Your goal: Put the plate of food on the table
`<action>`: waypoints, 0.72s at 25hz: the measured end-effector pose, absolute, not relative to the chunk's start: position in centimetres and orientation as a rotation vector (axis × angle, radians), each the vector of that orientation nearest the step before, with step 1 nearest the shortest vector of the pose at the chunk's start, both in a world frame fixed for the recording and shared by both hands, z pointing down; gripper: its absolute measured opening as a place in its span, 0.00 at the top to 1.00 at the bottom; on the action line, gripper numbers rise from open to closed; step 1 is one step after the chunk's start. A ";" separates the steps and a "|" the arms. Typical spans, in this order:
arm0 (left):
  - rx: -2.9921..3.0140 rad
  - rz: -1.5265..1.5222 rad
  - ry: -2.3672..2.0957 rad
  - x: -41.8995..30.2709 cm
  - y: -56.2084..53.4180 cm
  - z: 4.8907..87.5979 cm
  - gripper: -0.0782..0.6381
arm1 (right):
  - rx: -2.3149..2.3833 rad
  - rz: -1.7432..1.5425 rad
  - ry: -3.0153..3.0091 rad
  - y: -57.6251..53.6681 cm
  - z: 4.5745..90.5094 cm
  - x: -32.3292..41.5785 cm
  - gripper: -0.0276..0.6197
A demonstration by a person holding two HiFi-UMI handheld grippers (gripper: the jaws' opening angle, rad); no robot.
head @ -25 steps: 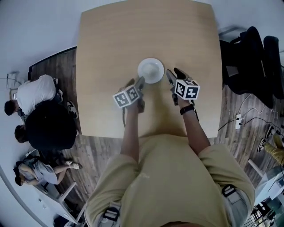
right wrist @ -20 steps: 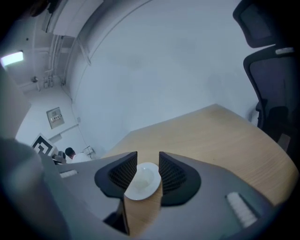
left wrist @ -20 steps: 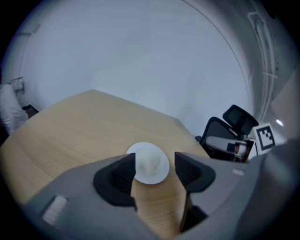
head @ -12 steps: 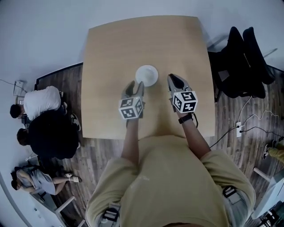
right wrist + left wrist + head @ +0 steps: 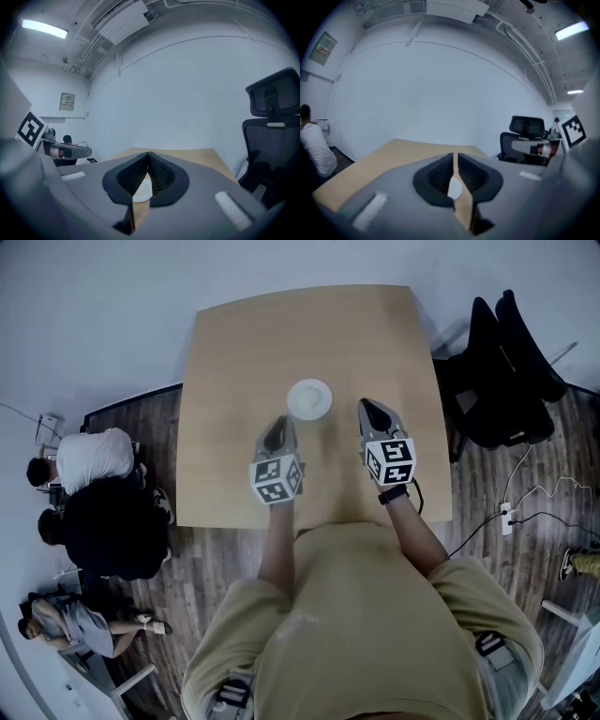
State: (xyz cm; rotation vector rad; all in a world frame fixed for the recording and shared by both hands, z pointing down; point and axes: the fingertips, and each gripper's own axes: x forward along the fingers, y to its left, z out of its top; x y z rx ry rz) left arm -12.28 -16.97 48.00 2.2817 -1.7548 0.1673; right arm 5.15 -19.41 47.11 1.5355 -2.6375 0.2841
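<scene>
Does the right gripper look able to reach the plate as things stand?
Probably yes: the table between the right gripper and the plate is bare. Its jaws have just closed on nothing, so they must reopen first.

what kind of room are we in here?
Probably an office or lab workspace: a plain wooden table, black office chairs beside it, a wood-look floor, and exposed ceiling pipework with a strip light.

One white plate on one tabletop. Two tools above it: a left tool and a right tool. Two black office chairs stand past the tabletop's right edge. Three people sit on the floor off its left edge.
</scene>
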 end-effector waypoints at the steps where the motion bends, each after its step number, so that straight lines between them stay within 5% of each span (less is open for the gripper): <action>1: 2.283 0.163 -1.761 -12.3 -16.5 47.8 0.86 | 1.536 0.277 -2.638 -18.9 47.0 5.2 0.95; 18: 2.323 0.130 -1.844 -10.5 -9.6 46.6 0.89 | 1.504 0.240 -2.643 -12.4 47.2 6.6 0.95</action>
